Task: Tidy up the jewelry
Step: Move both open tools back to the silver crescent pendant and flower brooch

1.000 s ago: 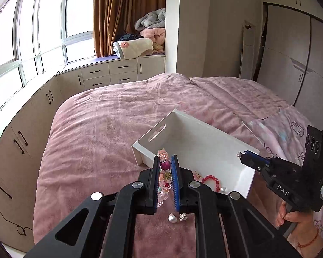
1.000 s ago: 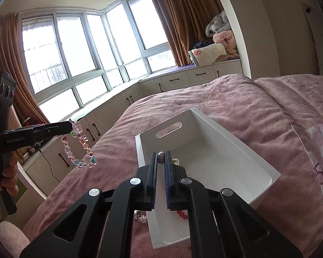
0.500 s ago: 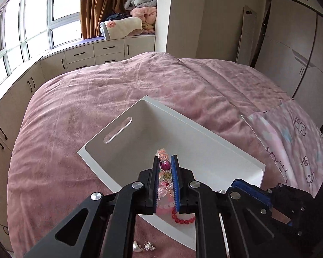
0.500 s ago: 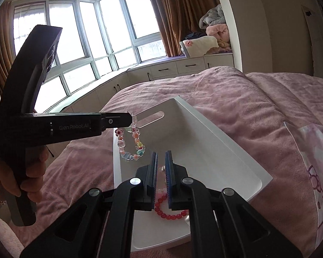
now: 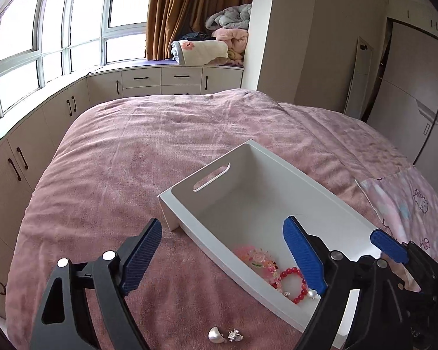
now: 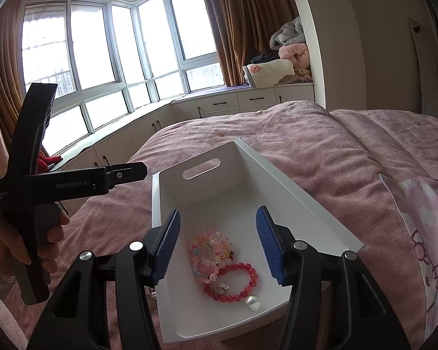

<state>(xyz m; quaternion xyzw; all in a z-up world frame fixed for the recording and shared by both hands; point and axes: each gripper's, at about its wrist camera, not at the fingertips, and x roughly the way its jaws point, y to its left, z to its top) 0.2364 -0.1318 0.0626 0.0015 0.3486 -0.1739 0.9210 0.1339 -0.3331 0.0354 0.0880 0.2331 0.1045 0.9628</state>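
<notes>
Both tools tilted down over the white tray's [image 6: 156,204] near end. The left gripper [image 5: 223,255] had just sprung wide, the right gripper [image 6: 217,245] about halfway, both empty. The pastel bracelet [image 6: 211,243] and red bracelet [image 6: 233,281] lay by the tray's near wall; two silver pieces [image 5: 224,334] sat on the bedspread [image 5: 149,157] outside it.

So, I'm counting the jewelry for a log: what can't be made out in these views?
- Left wrist view: red bead bracelet partly behind the left gripper finger.
- Left wrist view: two silver pieces on the bedspread, too small to identify.
- Right wrist view: white tray near corner hidden by the right gripper.
</notes>
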